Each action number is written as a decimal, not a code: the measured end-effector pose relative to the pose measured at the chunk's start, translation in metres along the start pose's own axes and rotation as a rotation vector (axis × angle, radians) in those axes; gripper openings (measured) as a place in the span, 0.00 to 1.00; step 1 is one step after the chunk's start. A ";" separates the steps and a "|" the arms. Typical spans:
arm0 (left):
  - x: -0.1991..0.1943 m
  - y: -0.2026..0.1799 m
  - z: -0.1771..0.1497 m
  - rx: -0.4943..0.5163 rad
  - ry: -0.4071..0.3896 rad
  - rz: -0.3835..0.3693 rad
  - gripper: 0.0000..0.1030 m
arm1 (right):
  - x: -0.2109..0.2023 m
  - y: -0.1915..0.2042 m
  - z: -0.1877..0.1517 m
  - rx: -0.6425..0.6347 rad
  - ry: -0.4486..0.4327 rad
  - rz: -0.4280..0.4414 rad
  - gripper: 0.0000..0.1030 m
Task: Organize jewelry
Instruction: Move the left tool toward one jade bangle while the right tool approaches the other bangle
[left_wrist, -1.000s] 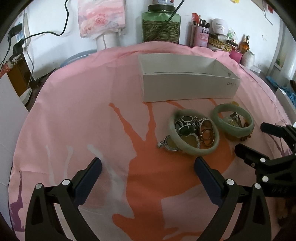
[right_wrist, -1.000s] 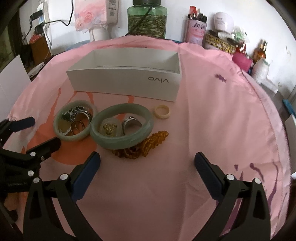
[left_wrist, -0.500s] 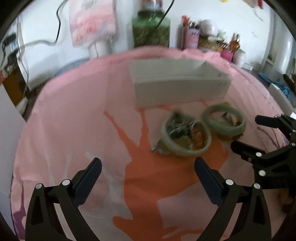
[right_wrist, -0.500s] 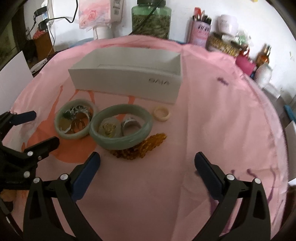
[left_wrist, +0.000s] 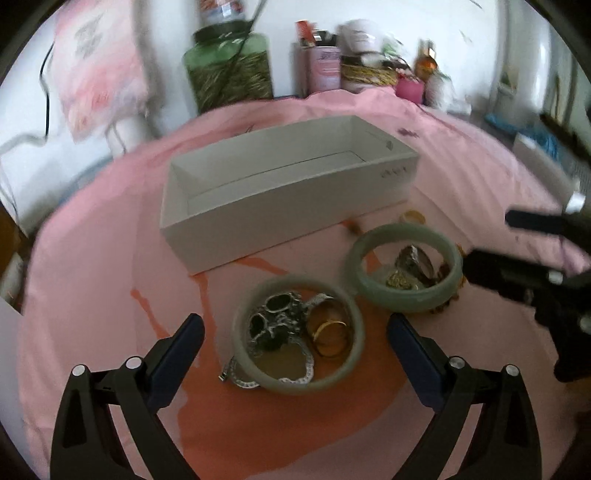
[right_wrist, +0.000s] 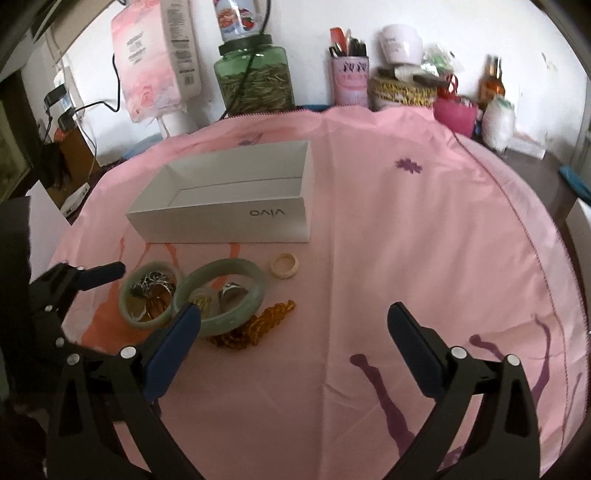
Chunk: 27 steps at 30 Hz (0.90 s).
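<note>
Your left gripper (left_wrist: 295, 347) is spread wide, empty, around a jade bangle (left_wrist: 297, 336) at lower centre. Your right gripper (right_wrist: 294, 334) is likewise spread, empty. The box (left_wrist: 280, 210) sits at upper centre.

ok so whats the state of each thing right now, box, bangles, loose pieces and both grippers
white cardboard box: open, empty
smaller pale green jade bangle: flat on cloth, rings and silver pieces inside
larger green jade bangle: flat, ring and gold piece inside
cream ring: lying alone
amber bead strand: heaped beside larger bangle
left gripper: open, empty
right gripper: open, empty
</note>
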<state>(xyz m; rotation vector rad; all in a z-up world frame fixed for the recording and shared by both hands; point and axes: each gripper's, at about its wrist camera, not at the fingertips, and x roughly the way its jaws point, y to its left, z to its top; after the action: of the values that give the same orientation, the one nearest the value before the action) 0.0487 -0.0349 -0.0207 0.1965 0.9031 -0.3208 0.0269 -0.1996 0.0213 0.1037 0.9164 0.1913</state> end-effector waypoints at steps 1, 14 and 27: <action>-0.002 0.006 -0.001 -0.029 -0.005 -0.015 0.87 | 0.001 -0.001 0.000 0.004 0.001 -0.001 0.94; -0.015 0.035 -0.014 -0.115 -0.014 0.016 0.74 | 0.010 0.008 -0.005 -0.034 0.012 0.023 0.94; -0.011 0.038 -0.008 -0.080 -0.028 -0.006 0.66 | 0.024 0.050 -0.006 -0.255 0.010 -0.025 0.94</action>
<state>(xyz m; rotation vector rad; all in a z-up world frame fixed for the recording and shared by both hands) 0.0499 0.0055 -0.0153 0.1154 0.8869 -0.2925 0.0305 -0.1458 0.0074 -0.1449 0.8952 0.2841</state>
